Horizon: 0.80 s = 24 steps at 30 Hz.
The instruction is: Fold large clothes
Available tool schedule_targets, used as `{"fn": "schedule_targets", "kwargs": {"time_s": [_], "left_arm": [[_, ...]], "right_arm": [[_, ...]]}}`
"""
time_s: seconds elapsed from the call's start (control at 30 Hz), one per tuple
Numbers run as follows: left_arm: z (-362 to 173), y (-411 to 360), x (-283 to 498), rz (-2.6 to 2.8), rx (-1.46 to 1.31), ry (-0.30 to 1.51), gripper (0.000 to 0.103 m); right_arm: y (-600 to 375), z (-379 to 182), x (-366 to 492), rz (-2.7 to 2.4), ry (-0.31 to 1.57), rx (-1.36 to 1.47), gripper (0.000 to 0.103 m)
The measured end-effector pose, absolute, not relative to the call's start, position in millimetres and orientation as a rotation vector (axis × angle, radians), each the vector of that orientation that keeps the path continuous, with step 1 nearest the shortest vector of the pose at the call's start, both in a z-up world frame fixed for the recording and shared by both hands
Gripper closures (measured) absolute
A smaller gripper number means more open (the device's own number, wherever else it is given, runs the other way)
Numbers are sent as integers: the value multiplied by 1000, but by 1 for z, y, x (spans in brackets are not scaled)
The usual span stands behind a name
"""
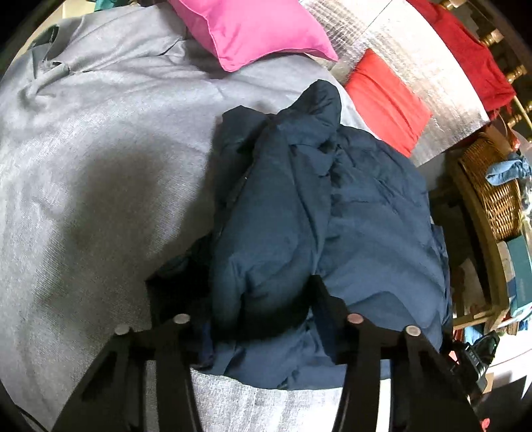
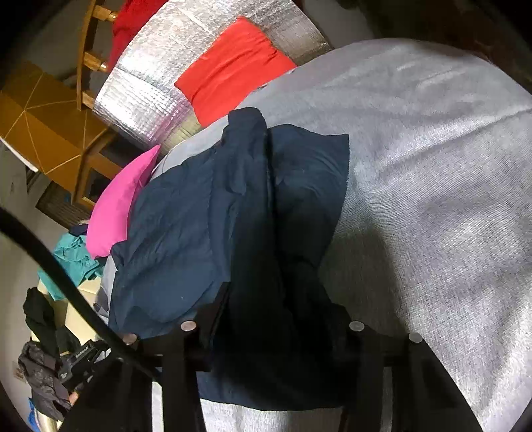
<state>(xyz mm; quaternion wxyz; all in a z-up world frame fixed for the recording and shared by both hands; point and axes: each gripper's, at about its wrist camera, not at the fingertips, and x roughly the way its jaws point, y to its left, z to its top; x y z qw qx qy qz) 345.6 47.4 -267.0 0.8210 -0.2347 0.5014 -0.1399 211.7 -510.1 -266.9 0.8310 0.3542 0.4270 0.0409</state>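
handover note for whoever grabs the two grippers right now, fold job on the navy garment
Left gripper: jaws closed on a bunched near edge of the navy garment.
Right gripper: jaws likewise closed on a dark fold of the same garment, at its near edge.
Garment: lies rumpled in a heap on the grey bed cover, near the pink pillow and the red pillow.
Done: both near-edge grips look taken; no neat fold is visible yet.
Left: probably lift and spread it flat, then fold. Check each grip holds before lifting.
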Motion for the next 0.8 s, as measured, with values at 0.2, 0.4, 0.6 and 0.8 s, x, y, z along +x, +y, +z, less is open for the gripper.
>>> {"fn": "schedule_targets", "kwargs": {"time_s": [0.2, 0.4, 0.6, 0.8], "left_arm": [[-267, 61, 343, -321, -521, 1074, 65], [-262, 71, 328, -344, -520, 1077, 71], [-261, 81, 303, -373, -554, 1079, 74], [-262, 84, 275, -391, -512, 1093, 73]], "right_arm": [[-507, -265, 200, 99, 910, 734, 56], [-507, -261, 188, 115, 909, 721, 59], [-508, -255, 173, 119, 900, 730, 60], [-509, -252, 146, 114, 908, 741, 60]]}}
